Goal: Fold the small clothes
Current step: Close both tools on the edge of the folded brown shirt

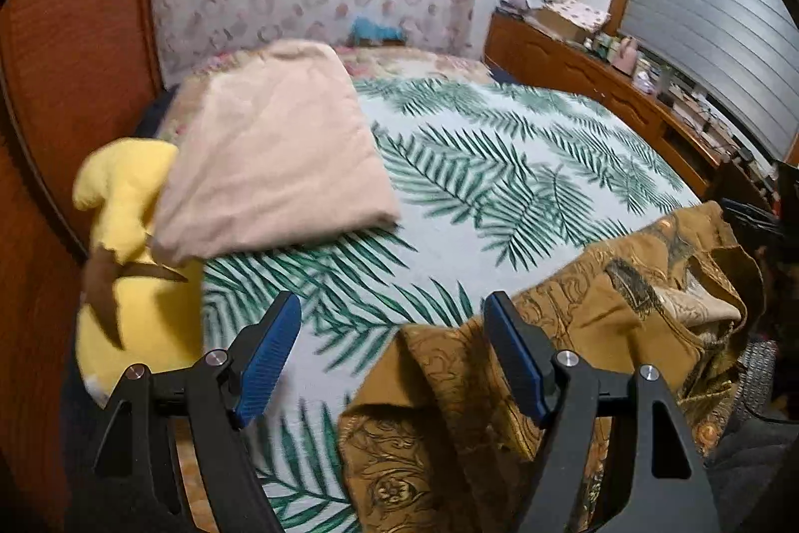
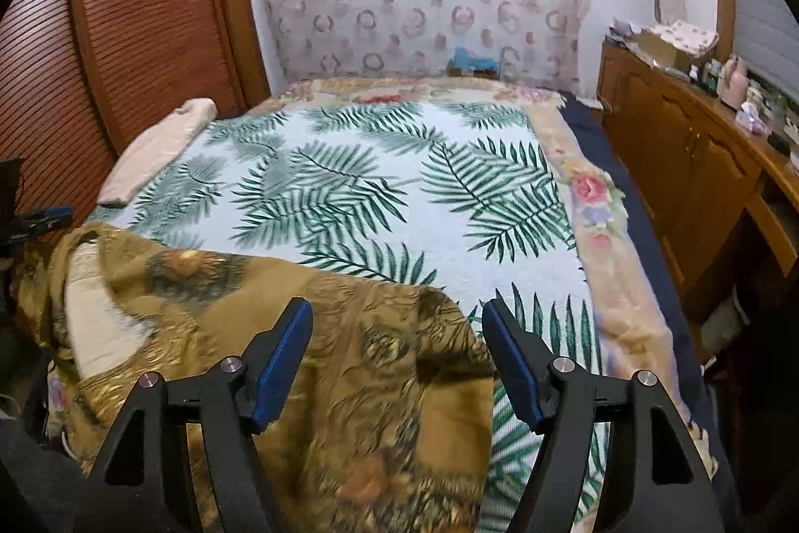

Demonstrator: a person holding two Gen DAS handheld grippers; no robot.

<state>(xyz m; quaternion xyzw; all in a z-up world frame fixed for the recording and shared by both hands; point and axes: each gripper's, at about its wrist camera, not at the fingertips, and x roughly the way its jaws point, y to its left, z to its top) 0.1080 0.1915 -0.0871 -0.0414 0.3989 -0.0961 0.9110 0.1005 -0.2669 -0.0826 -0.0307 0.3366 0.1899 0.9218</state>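
Left gripper: fingers spread wide, nothing between the pads; hovers over the bed near the garment's left edge.
Right gripper: fingers spread, not pinching; the garment lies under and between them, no pad pressing on it.
Brown patterned garment: rumpled on the near side of the bed, pale lining showing at one fold, not flat, not folded yet.
Beige folded piece: far left of the bed, partly resting on the yellow plush toy; looks finished.
Step (judged): about to take hold of the brown garment to spread or fold it.
Risk 1: pinching a bunched spot grabs several layers, giving a crooked fold.
Risk 2: pads also catch the leaf-print blanket and drag it.
Risk 3: garment sits near the bed's near edge; a tug could pull it off.
Risk 4: left-side motion could knock the beige piece off the toy.
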